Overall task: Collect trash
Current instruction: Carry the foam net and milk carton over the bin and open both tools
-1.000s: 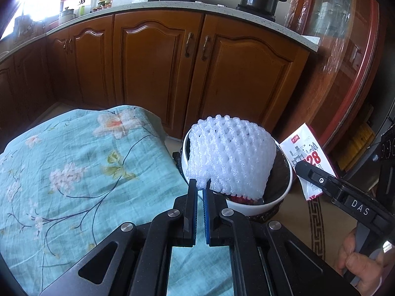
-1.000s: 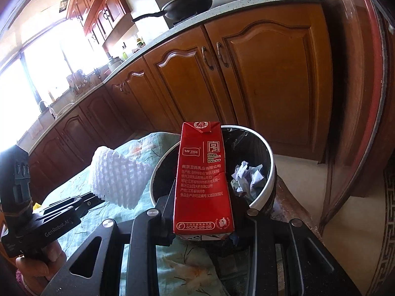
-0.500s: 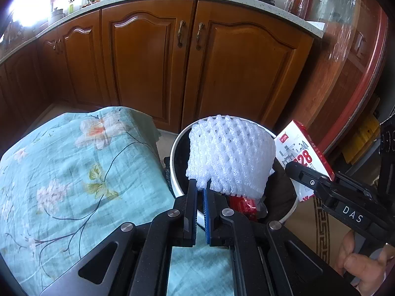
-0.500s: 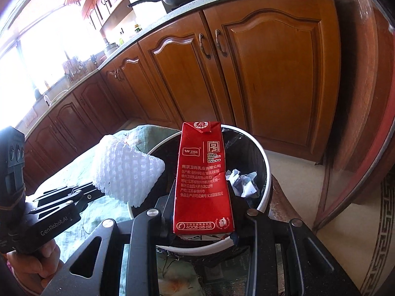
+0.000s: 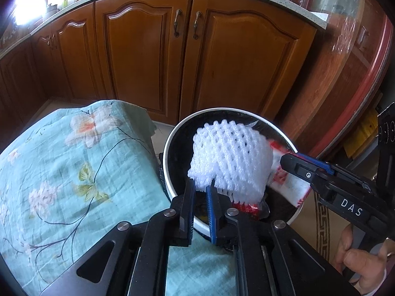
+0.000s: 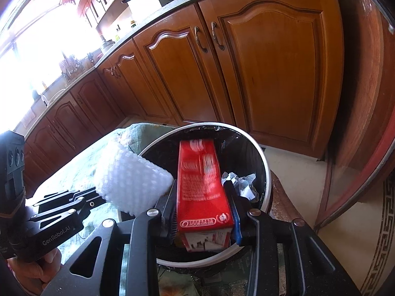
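A white foam fruit net hangs over the black-lined, white-rimmed trash bin. My left gripper has parted its jaws a little; the net's lower edge sits between them, seemingly loose. My right gripper has its jaws spread around a red milk carton that is blurred and tipping down into the bin. The net shows at the bin's left rim in the right wrist view. Crumpled paper lies inside the bin.
A table with a teal floral cloth lies left of the bin. Wooden kitchen cabinets stand behind. A glass-fronted red cabinet is to the right. A red wrapper lies in the bin.
Both grippers moved forward over the bin. The left jaws have parted slightly at the net. The right jaws have widened and the carton is sliding down into the bin.
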Demonstrator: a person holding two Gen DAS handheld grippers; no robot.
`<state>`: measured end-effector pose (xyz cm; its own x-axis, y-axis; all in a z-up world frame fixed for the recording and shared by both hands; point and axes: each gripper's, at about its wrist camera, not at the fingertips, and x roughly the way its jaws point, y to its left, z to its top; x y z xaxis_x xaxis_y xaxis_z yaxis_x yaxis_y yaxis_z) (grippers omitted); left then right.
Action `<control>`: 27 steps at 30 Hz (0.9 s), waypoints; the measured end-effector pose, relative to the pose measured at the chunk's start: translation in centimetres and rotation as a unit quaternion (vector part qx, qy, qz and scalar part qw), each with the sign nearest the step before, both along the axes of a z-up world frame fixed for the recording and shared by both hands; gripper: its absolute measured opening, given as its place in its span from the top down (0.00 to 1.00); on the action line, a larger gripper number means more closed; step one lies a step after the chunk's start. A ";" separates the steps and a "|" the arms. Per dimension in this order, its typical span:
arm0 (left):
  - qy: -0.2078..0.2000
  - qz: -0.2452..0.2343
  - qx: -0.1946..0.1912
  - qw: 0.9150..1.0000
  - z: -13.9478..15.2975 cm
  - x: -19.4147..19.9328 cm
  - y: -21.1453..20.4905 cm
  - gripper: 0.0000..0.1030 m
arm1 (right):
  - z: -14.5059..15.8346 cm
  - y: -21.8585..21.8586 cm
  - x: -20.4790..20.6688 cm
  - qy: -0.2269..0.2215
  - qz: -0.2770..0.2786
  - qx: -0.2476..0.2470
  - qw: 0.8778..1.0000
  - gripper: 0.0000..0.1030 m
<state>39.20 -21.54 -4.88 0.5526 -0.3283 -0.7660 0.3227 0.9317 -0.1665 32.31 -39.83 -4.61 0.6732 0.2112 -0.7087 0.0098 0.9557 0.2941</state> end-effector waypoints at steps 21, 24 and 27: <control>-0.021 0.070 -0.059 0.996 1.0 -6.2 6.4 0.39 | 1.9 1.5 -5.6 -0.057 -0.022 0.042 0.997 0.15; -0.029 0.084 -0.074 0.993 1.1 -8.3 8.1 0.33 | 1.9 2.2 -7.3 -0.068 -0.029 0.049 0.996 0.10; -0.038 0.092 -0.077 0.992 1.3 -10.5 9.1 0.29 | 2.0 3.2 -8.8 -0.077 -0.035 0.049 0.995 0.07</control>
<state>28.67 -12.41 -3.63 0.6687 -0.3276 -0.6675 0.1677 0.9410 -0.2938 23.51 -36.61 -2.65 0.7881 0.2217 -0.5742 0.0238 0.9212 0.3883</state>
